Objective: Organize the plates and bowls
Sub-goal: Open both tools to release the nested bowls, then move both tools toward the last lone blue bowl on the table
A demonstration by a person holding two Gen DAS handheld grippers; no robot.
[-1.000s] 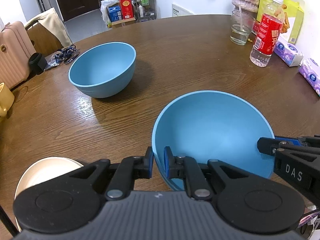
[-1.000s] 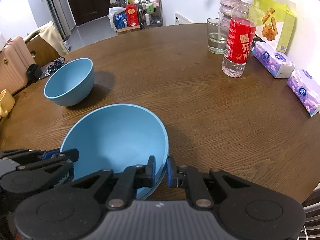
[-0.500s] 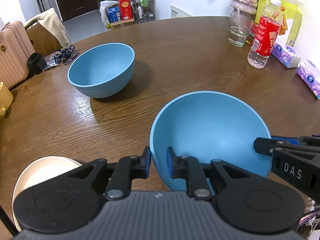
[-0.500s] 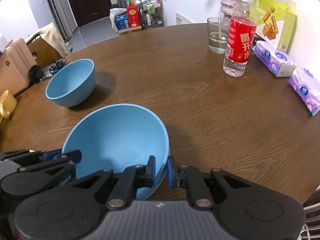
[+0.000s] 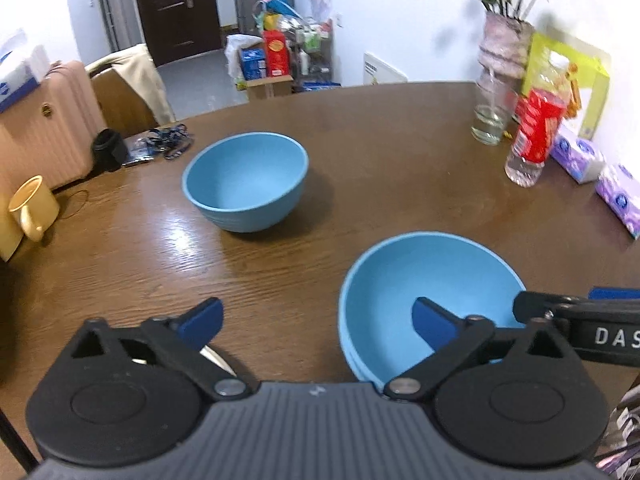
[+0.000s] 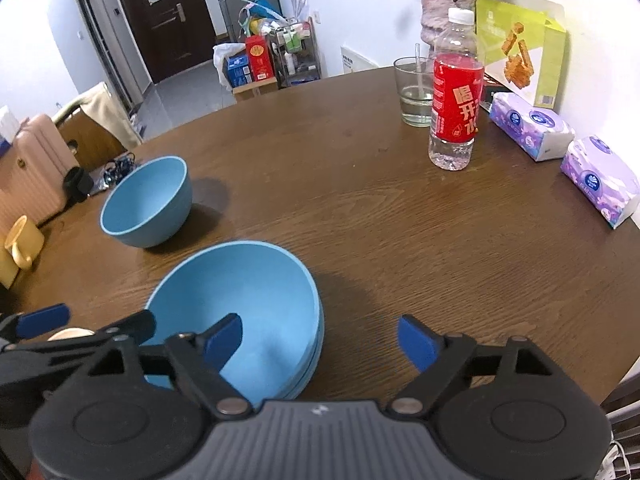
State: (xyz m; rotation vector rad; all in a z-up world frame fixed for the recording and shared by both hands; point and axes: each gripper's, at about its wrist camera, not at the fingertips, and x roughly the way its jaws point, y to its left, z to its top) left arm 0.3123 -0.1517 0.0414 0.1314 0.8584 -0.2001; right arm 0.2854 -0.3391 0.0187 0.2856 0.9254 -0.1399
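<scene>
A near blue bowl rests on the brown table, seemingly nested in another like it. My left gripper straddles its left rim, one finger inside and one over the table, jaws opening and pads clear of it. My right gripper straddles the right rim the same way, jaws opening, nothing pressed. Each gripper shows in the other's view: the right gripper and the left gripper. A second blue bowl stands alone farther left. A cream plate is mostly hidden under the left gripper.
A yellow mug sits at the table's left edge. At the far right stand a red-labelled water bottle, a glass, a vase, a snack box and two tissue packs. A pink suitcase stands beyond the table.
Both grippers were shut on the near bowl's rim; now both have let go and stand wide. Both have lifted slightly. The bowl stays on the table.
</scene>
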